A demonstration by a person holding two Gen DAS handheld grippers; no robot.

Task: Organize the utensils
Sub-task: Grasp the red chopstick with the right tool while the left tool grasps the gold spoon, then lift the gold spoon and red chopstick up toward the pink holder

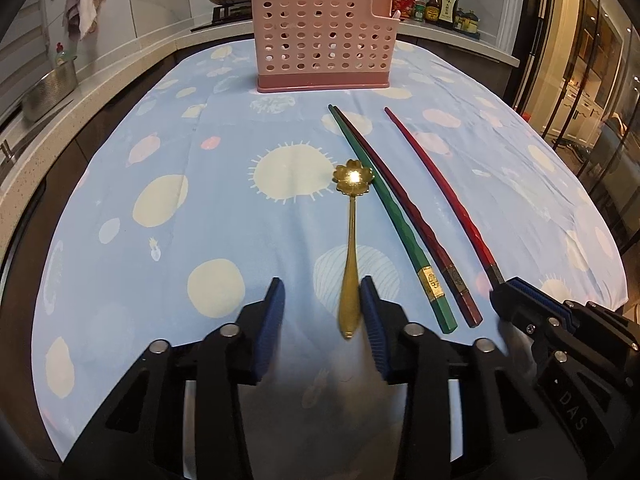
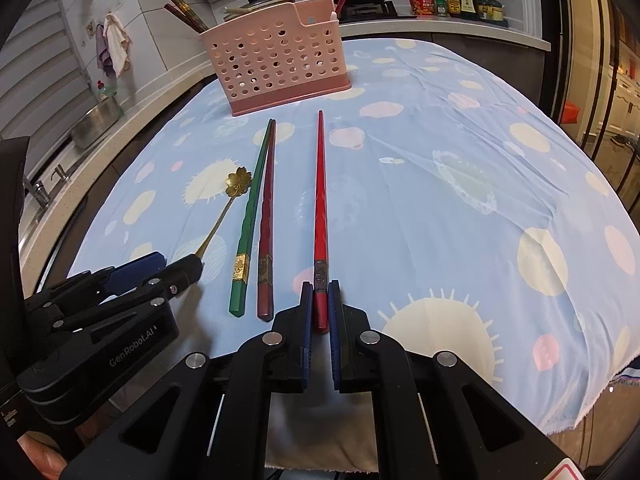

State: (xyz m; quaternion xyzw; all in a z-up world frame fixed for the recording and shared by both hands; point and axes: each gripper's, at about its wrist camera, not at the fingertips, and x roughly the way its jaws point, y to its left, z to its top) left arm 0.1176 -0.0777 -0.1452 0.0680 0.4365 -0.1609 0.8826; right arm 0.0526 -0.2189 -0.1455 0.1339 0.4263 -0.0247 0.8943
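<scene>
Here, right tool clamped on red chopstick, tip toward pink caddy, left tool apart around spoon handle.

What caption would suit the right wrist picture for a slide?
Right tongs closed around a red chopstick on the tablecloth, pink basket ahead.

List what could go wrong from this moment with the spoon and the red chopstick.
1. The left gripper is open around the gold spoon, whose handle sits against the right-hand finger, not centered; closing may push it sideways.
2. The right gripper holds the red chopstick only near its thick end, so the long tip could swing or droop when lifted.
3. The green chopstick lies close beside the spoon and could be nudged.
</scene>
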